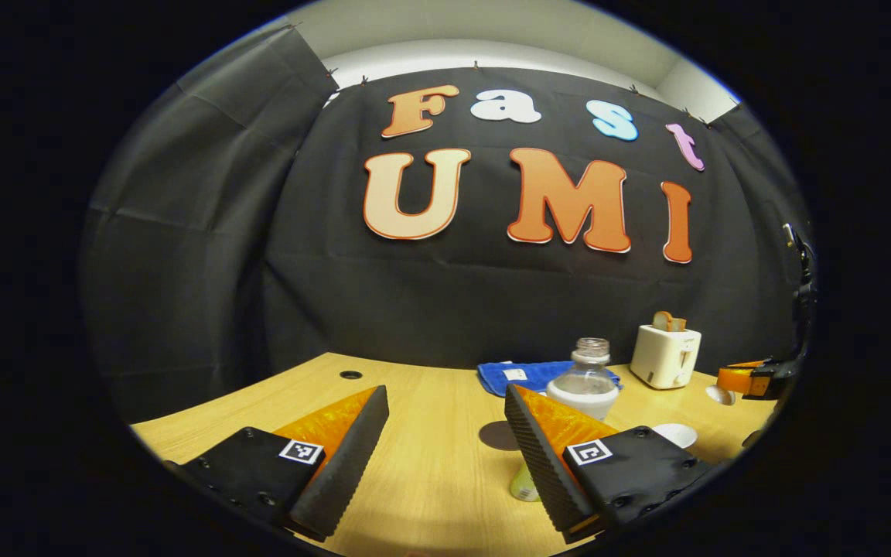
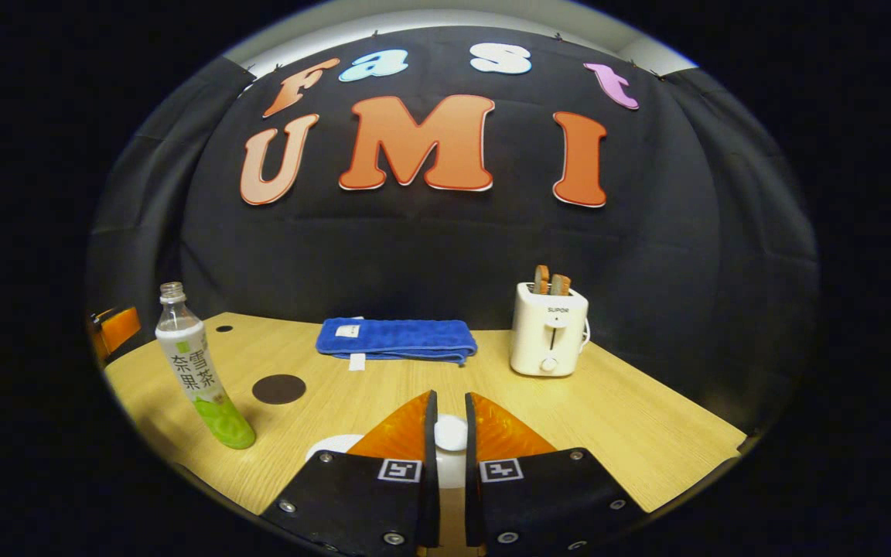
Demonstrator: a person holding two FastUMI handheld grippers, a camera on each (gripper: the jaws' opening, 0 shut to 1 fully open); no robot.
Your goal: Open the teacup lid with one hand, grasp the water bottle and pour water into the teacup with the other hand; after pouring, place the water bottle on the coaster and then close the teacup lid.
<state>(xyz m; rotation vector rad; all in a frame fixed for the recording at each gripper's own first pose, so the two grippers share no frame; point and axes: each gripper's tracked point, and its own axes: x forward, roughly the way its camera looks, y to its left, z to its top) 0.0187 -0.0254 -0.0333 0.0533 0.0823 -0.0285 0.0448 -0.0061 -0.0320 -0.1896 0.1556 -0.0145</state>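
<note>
Lid knob (image 2: pixel 450 433) of the teacup pinched between the right gripper (image 2: pixel 446 422) fingers; water bottle (image 2: pixel 199 370) uncapped, upright on the table (image 2: pixel 646 433).

Right gripper level and low over the table, pointing at the booth wall, fingers closed to a narrow gap with the white knob pressed on both sides; the teacup's white rim (image 2: pixel 333 445) shows just left of its left finger. Bottle well to its left, dark round coaster (image 2: pixel 278 388) between bottle and gripper, farther back. Left gripper (image 1: pixel 445 418) also low and level, fingers spread wide, gripping nothing; the bottle (image 1: pixel 586 381) stands just behind its right finger (image 1: pixel 538 456), contact not resolvable. Coaster (image 1: pixel 498 435) in the gap ahead. Beyond: blue towel (image 2: pixel 397 339), white toaster (image 2: pixel 548 329).
</note>
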